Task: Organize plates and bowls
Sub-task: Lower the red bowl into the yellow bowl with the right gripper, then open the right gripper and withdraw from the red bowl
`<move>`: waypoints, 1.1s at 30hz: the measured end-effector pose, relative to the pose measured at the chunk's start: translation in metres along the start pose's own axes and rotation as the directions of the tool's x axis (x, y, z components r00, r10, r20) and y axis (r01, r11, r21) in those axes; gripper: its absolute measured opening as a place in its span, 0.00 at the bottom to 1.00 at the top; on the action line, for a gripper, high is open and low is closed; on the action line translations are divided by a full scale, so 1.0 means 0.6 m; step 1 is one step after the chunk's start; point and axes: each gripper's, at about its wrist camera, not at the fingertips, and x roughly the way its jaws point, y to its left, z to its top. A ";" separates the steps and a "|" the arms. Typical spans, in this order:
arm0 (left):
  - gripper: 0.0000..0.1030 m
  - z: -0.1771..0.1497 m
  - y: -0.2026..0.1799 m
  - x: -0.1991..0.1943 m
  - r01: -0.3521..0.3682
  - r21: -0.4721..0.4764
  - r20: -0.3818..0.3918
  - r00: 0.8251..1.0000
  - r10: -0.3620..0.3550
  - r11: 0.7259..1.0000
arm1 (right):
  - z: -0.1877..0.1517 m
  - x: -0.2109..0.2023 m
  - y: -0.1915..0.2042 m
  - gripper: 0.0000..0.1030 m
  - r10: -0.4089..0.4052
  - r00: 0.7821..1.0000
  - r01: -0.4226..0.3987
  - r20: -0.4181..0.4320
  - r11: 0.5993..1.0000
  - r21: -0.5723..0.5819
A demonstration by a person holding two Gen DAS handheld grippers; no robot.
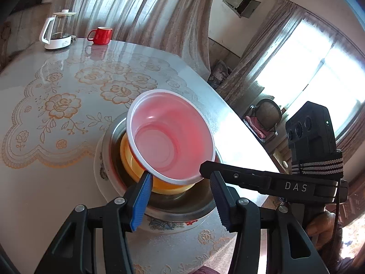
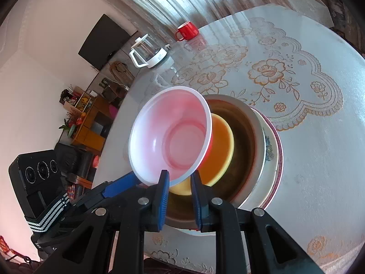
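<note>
Pink bowl tilted over yellow bowl, right claw pinching rim

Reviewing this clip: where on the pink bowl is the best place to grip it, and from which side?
Grip the pink bowl by its thin white rim at the near edge, coming from the table's front. It sits tilted over the yellow bowl, so that rim is exposed; the right gripper already pinches there.

Bowls and plates stacked on a round table

Three bowls on the table: one red, one yellow, one metal, nested on two plates. Farther across the table: one red mug, one glass kettle.
</note>
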 end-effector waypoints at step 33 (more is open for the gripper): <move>0.67 -0.006 0.022 -0.013 -0.200 -0.008 0.070 0.977 0.200 0.980 | -0.027 -0.029 0.000 0.34 -0.166 0.982 0.170 0.089 0.985 -0.033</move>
